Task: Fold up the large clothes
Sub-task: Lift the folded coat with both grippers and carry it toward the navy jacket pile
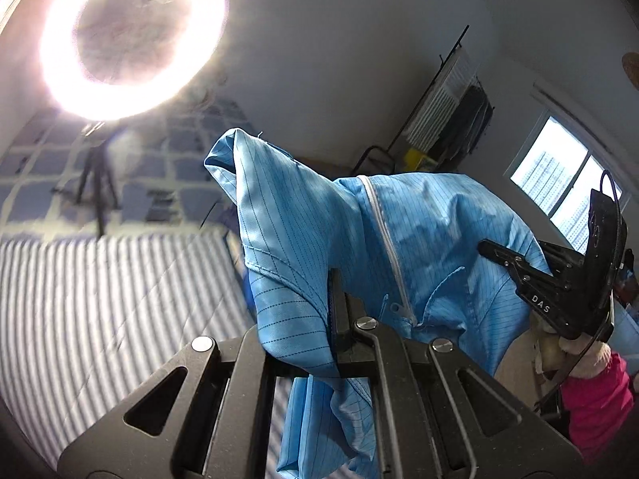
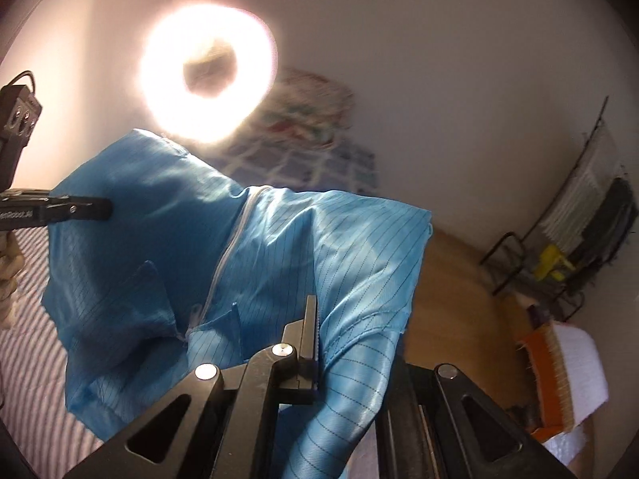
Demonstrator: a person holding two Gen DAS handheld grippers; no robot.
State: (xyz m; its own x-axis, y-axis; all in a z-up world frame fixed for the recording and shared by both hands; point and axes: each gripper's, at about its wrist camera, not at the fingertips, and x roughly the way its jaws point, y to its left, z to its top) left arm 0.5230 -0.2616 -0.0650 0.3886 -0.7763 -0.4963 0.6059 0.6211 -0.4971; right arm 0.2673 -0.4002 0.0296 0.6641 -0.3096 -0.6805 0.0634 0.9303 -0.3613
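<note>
**Blue coat held up over the striped bed**

A bedroom with pale walls: a bed under a blue-and-white striped sheet (image 1: 100, 299) lies below, and a glowing ring light on a black tripod (image 1: 131, 36) stands beyond its far edge. A black clothes rack hung with grey and white garments (image 1: 455, 115) leans by the window, off to the ring light's right.

The task's thing, a light-blue pinstriped coat with a white front zipper (image 1: 399, 231), hangs in the air above the striped sheet, lifted by both tools and not yet laid flat. The left gripper (image 1: 339, 311) has its fingers pressed together on a seam fold near the shoulder, cloth spilling down over its body. The right gripper (image 2: 315, 343) is pinching the opposite shoulder region, with the sleeve draping past it. In the left view the right tool's fingers reach into the fabric on the zipper's far side.

My reading is that the coat is being raised and spread before being laid on the bed. The risks: both grips look shallow and hold slippery, thin fabric, so a quick shake could pull a seam free. The coat is bunched between the tools, so lowering it now would likely leave creases or a trapped sleeve. The ring light's glare washes out the collar edge.
</note>
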